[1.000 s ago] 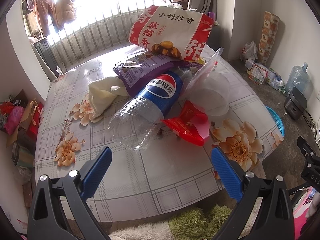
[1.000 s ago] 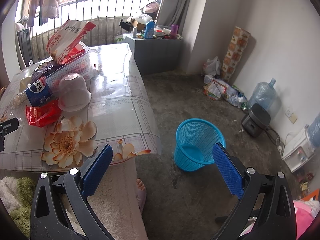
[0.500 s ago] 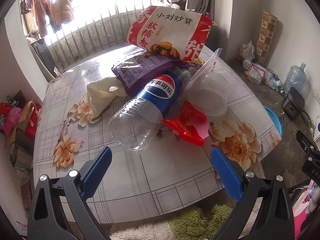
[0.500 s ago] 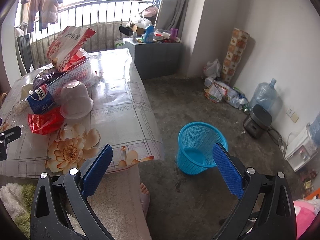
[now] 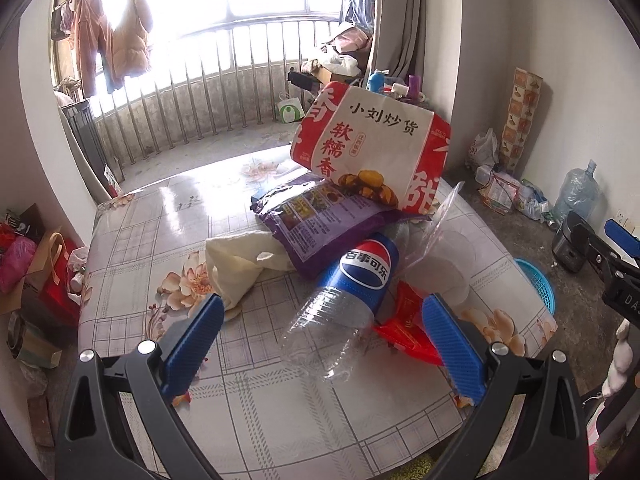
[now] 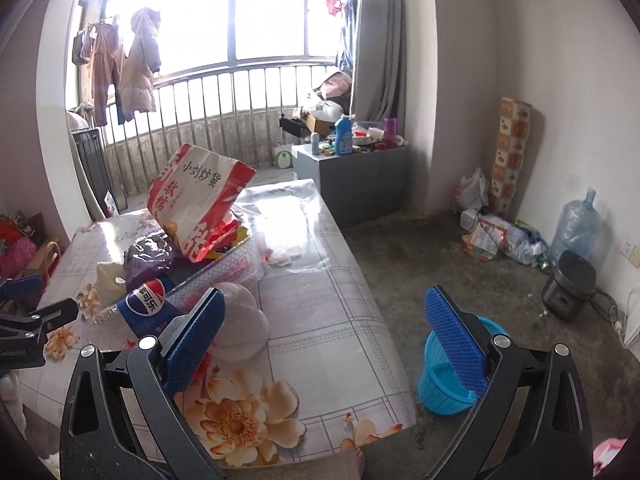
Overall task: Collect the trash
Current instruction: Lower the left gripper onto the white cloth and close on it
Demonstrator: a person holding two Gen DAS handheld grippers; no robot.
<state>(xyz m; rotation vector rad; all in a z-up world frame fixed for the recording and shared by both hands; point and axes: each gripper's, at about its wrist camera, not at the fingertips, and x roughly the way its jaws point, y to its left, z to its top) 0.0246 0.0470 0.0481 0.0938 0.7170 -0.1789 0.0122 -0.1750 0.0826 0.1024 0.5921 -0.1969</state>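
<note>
A pile of trash lies on the flowered table (image 5: 280, 412). It holds an empty Pepsi bottle (image 5: 344, 304), a red wrapper (image 5: 408, 328), a purple bag (image 5: 320, 220), a big red-and-white snack bag (image 5: 372, 148), a cream bag (image 5: 240, 260) and a clear plastic bowl (image 5: 452, 264). My left gripper (image 5: 320, 340) is open, just above the table, its pads either side of the bottle's base. My right gripper (image 6: 324, 340) is open and empty over the table's right edge, with the upturned bowl (image 6: 240, 324) by its left pad. A blue waste basket (image 6: 452, 380) stands on the floor.
A grey cabinet (image 6: 352, 184) with bottles stands beyond the table. Bags (image 6: 496, 236), a water jug (image 6: 576, 228) and a rice cooker (image 6: 568, 288) line the right wall. Boxes and bags (image 5: 28, 264) crowd the floor at the left. A railing (image 5: 180, 112) closes the balcony.
My left gripper has moved forward toward the bottle, which now lies between its pads. My right gripper has swung up and left, from the floor and basket toward the table.
</note>
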